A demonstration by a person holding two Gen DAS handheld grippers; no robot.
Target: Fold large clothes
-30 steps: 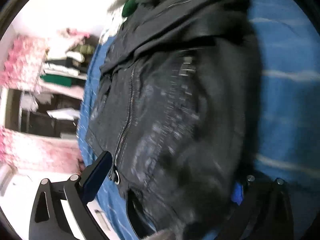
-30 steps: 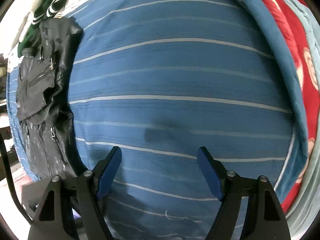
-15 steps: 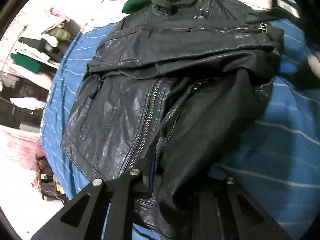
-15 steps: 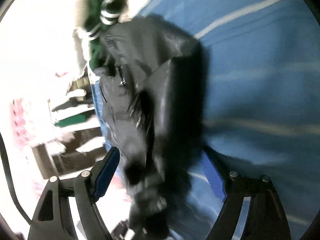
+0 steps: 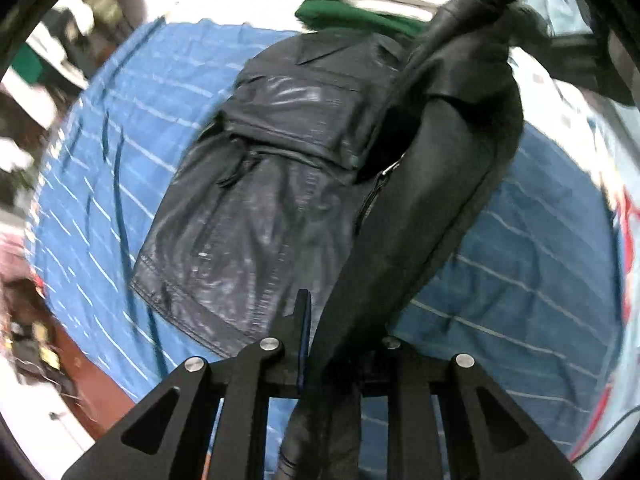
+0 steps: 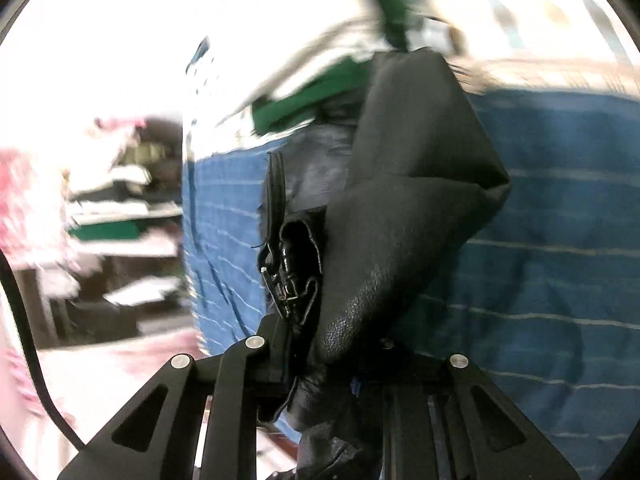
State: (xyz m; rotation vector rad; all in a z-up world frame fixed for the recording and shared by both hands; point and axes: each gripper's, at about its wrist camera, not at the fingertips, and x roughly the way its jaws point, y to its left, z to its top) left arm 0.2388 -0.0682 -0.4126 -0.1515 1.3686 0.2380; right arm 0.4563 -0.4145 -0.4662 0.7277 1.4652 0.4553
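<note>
1. The step in hand seems to be lifting one side of the jacket (image 5: pixel 256 200) to fold it over; most of it lies on the blue sheet (image 5: pixel 540 280).
2. The left gripper (image 5: pixel 320 344) pinches a jacket edge, its jaws opening slightly.
3. The right gripper (image 6: pixel 320 360) is closing on another fold of the jacket.
4. Next move probably needs both edges carried across together, kept level.
5. No containers are visible.

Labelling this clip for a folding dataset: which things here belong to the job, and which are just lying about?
Job:
black leather jacket
left tongs, gripping its edge
right tongs, gripping another part
blue striped bedsheet, the work surface

Lying about:
green garment
shelves of folded clothes
</note>
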